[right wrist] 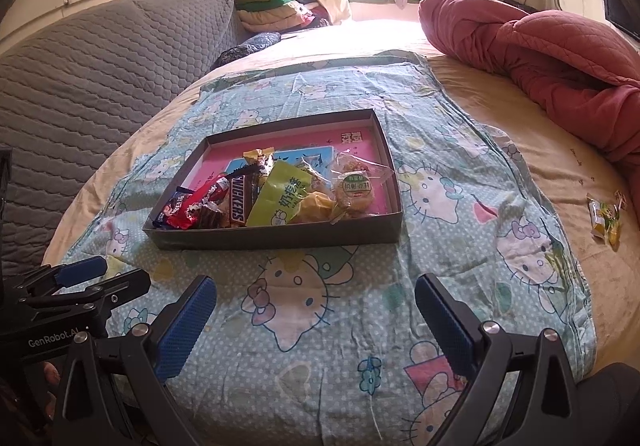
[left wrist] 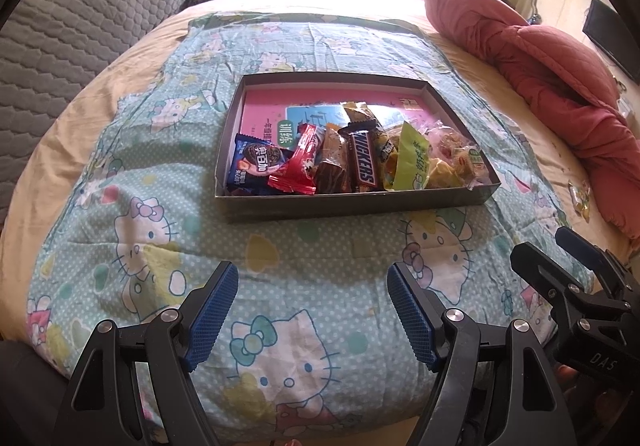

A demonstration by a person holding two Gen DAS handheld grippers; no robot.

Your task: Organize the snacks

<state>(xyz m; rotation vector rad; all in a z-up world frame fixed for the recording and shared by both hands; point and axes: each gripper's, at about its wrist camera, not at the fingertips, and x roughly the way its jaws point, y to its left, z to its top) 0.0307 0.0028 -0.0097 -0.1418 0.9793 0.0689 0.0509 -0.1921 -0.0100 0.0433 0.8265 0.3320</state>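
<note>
A shallow grey box [left wrist: 352, 202] [right wrist: 280, 236] with a pink lining sits on a cartoon-cat cloth on the bed. Along its near side lie several snacks: a blue cookie pack [left wrist: 256, 164], a red wrapper [left wrist: 298, 162], a Snickers bar [left wrist: 362, 156] [right wrist: 240, 200], a green pack [left wrist: 410, 158] [right wrist: 280, 194] and clear-wrapped pastries [right wrist: 354, 186]. A small yellow-green candy pack [right wrist: 606, 216] [left wrist: 580, 198] lies alone on the beige sheet at the right. My left gripper [left wrist: 312, 310] is open and empty, short of the box. My right gripper [right wrist: 316, 330] is open and empty too.
A rolled pink quilt [right wrist: 540, 46] lies at the far right of the bed. A grey quilted headboard [right wrist: 100, 66] runs along the left. Folded blankets [right wrist: 276, 6] are stacked by the window. The other gripper shows at each view's edge.
</note>
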